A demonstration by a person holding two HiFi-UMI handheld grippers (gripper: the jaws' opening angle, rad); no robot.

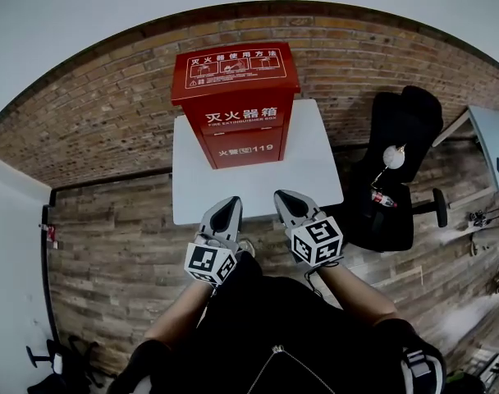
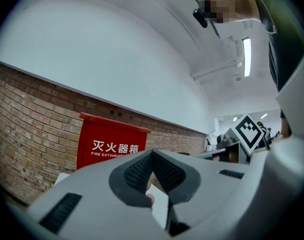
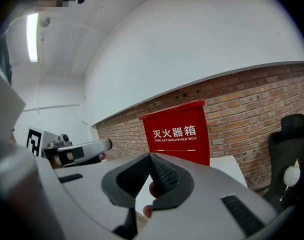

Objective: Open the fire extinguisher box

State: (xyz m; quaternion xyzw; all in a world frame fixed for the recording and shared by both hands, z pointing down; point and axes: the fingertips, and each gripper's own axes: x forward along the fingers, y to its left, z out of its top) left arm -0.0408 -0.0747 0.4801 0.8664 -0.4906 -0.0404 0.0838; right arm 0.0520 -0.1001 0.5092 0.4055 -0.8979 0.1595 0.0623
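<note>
Label: fire extinguisher box [image 1: 237,105] on counter [image 1: 307,179] reads "灭火器箱", "FIRE EXTINGUISHER BOX", "119".
Jaws: left hand-held gripper [image 1: 226,208] and right hand-held gripper [image 1: 286,199] both pressed together, empty.

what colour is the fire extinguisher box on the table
The fire extinguisher box is red with white lettering, clearest in the head view.

We are in an office-like workroom, perhaps a lab. We see a brick wall [image 1: 110,113] with white wall above it and a wood-plank floor [image 1: 118,236]. A black office chair [image 1: 401,162] stands near a desk [image 1: 489,142]. A strip light [image 2: 247,56] hangs on the ceiling, and a red fire extinguisher box [image 1: 237,105] stands on a white table [image 1: 315,179].
</note>
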